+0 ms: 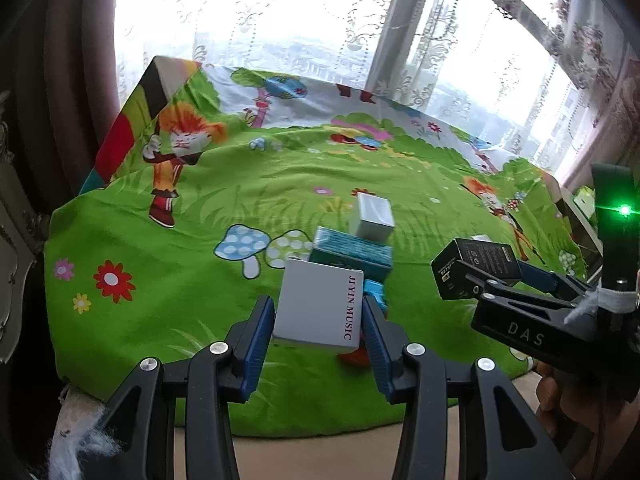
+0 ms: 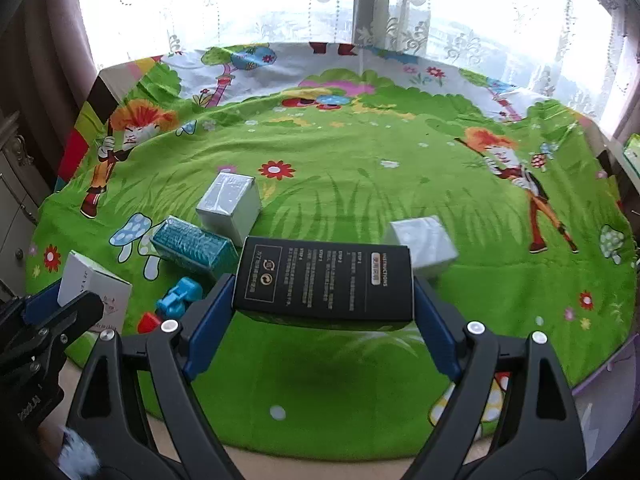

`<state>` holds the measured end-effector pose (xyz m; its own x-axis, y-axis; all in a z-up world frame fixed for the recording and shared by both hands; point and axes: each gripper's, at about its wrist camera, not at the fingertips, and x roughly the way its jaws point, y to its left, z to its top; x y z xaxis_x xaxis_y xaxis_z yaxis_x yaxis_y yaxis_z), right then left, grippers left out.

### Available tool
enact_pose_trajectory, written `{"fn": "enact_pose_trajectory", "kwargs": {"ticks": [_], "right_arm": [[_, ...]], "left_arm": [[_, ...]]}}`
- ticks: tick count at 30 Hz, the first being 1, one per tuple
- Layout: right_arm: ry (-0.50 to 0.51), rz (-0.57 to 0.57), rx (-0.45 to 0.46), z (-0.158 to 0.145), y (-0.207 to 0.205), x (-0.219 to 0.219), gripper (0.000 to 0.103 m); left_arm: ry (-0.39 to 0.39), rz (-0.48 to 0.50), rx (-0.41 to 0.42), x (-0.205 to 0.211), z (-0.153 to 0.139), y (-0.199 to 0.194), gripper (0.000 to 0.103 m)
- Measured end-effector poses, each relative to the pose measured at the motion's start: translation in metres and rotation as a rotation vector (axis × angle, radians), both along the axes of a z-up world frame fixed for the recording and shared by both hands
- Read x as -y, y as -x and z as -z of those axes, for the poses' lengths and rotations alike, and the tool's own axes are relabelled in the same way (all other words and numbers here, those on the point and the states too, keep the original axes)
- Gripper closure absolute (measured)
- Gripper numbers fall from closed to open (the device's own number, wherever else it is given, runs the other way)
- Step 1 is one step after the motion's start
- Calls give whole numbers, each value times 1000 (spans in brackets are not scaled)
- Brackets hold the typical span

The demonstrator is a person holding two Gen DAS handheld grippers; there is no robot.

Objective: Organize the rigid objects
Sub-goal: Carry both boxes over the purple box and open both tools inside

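Note:
My left gripper [image 1: 318, 312] is shut on a white "JI YIN MUSIC" box [image 1: 318, 308] and holds it above the green cartoon cloth [image 1: 160, 240]. My right gripper [image 2: 324, 292] is shut on a black box [image 2: 324, 280] with printed instructions, also held above the cloth; it shows at the right of the left wrist view [image 1: 476, 268]. On the cloth lie a teal box [image 2: 194, 248], a silver-white box [image 2: 230, 204], another silver-white box [image 2: 424, 246], a small blue toy [image 2: 180, 296] and a red piece [image 2: 149, 323].
The cloth covers a table in front of a window with lace curtains [image 2: 360, 8]. A cabinet [image 2: 16, 208] stands at the left. The table's front edge runs just below both grippers.

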<state>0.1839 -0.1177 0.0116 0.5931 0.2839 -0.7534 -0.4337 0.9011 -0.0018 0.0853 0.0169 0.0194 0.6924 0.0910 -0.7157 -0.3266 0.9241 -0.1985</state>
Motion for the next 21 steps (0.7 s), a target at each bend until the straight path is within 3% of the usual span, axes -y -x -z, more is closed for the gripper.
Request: {"fn": "enact_pose_trajectory", "kwargs": {"ticks": [8,21], "right_arm": [[-3,8,47,-11,24,22,16],[-66,46,3,-17,41,63,16]], "left_arm": [[-18,32,-2,20,-5,3,57],[-42,112,-16,64,-14,6,57]]}}
